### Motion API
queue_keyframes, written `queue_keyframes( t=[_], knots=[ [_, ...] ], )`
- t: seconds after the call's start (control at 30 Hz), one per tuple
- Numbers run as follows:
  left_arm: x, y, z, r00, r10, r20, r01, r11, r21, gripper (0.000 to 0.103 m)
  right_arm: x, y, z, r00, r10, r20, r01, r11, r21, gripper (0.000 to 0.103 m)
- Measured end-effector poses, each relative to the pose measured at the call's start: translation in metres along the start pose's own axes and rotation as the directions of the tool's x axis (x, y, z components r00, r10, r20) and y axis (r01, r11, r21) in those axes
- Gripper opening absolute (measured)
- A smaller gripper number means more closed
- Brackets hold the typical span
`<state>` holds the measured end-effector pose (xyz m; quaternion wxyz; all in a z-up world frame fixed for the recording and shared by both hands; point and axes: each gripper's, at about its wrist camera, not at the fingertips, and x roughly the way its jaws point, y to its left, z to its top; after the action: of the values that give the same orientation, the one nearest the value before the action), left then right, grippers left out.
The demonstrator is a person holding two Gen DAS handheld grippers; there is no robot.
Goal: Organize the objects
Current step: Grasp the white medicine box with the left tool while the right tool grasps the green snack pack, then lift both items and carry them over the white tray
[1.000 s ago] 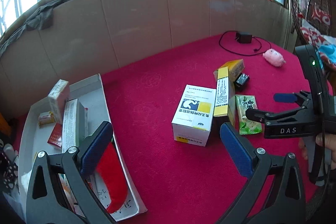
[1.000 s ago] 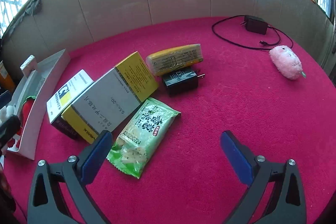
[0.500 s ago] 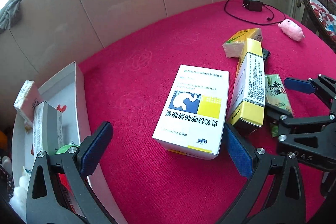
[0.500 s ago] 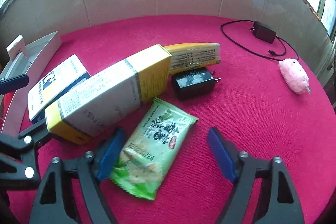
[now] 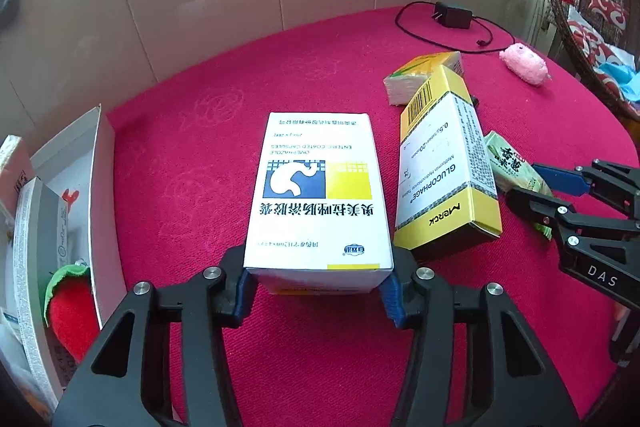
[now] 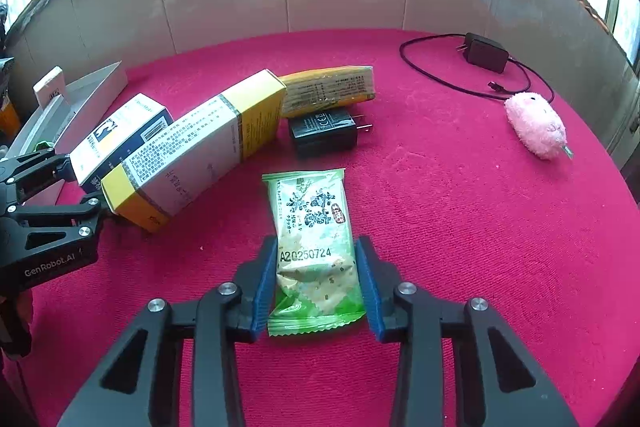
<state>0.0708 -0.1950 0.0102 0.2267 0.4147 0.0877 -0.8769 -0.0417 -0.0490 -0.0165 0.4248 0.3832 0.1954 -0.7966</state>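
My left gripper (image 5: 318,293) is shut on the near end of a white medicine box with a blue and yellow panel (image 5: 318,195), which lies on the red cloth. My right gripper (image 6: 318,287) is shut on the near end of a green snack packet (image 6: 314,239). A yellow and white Glucophage box (image 5: 444,171) lies between them, also in the right wrist view (image 6: 196,147). The left gripper shows at the left of the right wrist view (image 6: 76,187). The right gripper shows at the right of the left wrist view (image 5: 536,183).
A white tray (image 5: 100,187) at the left holds boxes and a red plush strawberry (image 5: 72,311). A yellow tissue pack (image 6: 328,95), a black plug adapter (image 6: 324,135), a charger with cable (image 6: 484,55) and a pink plush toy (image 6: 536,127) lie farther back. A tiled wall curves behind.
Both grippers moved forward and down and closed: the left on the white medicine box, the right on the green snack packet. Both were open a second ago.
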Motion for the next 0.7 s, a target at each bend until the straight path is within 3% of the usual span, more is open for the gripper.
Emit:
queue_keyframes(
  t=[0.33, 0.7],
  knots=[
    [-0.033, -0.002, -0.005, 0.993, -0.038, 0.109, 0.044, 0.997, -0.059, 0.050, -0.021, -0.021, -0.005, 0.998, 0.040, 0.050, -0.045, 0.995, 0.090, 0.037],
    [-0.078, -0.005, -0.006, 0.971, -0.061, 0.231, 0.080, 0.994, -0.071, 0.050, -0.055, -0.022, 0.006, 0.988, 0.051, 0.146, -0.068, 0.991, 0.111, 0.037]
  ],
)
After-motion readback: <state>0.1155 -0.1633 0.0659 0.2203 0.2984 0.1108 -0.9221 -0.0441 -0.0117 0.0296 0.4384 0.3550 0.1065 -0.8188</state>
